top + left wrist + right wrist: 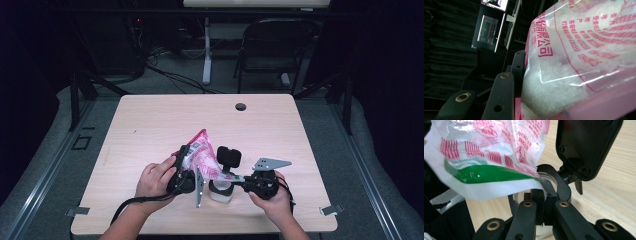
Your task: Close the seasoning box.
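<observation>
A clear bag printed in pink and red, holding white granules, is lifted and tilted over a small jar whose black flip lid stands open. My left gripper is shut on the bag's body. One of its fingers presses into the bag, and the other is hidden behind the plastic. My right gripper is shut on the bag's lower corner, which has a green stripe. That corner sits just above the jar's rim, beside the raised lid.
The jar stands near the front of a light wooden table, which has a round cable hole at the back. A folding chair stands beyond the table. Lit monitors are off in the dark.
</observation>
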The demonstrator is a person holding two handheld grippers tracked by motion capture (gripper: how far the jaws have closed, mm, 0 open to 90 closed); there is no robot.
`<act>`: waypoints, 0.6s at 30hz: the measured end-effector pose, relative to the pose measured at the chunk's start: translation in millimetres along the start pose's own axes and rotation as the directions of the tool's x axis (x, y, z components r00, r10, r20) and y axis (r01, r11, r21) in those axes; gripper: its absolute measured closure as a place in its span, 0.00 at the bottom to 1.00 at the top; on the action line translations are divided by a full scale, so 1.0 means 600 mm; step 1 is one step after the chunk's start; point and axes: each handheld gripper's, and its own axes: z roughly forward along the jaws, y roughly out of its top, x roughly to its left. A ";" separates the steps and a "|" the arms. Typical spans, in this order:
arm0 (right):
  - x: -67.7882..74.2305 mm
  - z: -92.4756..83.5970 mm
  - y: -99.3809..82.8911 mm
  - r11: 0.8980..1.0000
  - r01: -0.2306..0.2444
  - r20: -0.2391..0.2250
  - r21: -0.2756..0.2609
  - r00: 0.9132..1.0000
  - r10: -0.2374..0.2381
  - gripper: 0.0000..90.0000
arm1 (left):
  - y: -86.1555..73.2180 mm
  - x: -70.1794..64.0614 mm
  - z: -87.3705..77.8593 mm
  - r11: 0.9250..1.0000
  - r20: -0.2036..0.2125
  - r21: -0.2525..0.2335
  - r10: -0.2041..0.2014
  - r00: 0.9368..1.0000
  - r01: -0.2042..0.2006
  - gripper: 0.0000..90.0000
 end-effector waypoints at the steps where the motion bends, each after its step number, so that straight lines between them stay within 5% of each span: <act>1: 0.000 -0.001 0.000 1.000 -0.001 0.003 -0.002 1.000 0.001 1.00 | 0.000 0.000 0.000 1.000 0.000 0.003 0.006 1.000 -0.006 0.76; 18: 0.007 -0.010 0.006 0.999 0.015 -0.009 -0.050 1.000 -0.016 0.96 | -0.004 0.000 0.001 0.999 0.027 0.017 0.032 0.999 -0.032 0.78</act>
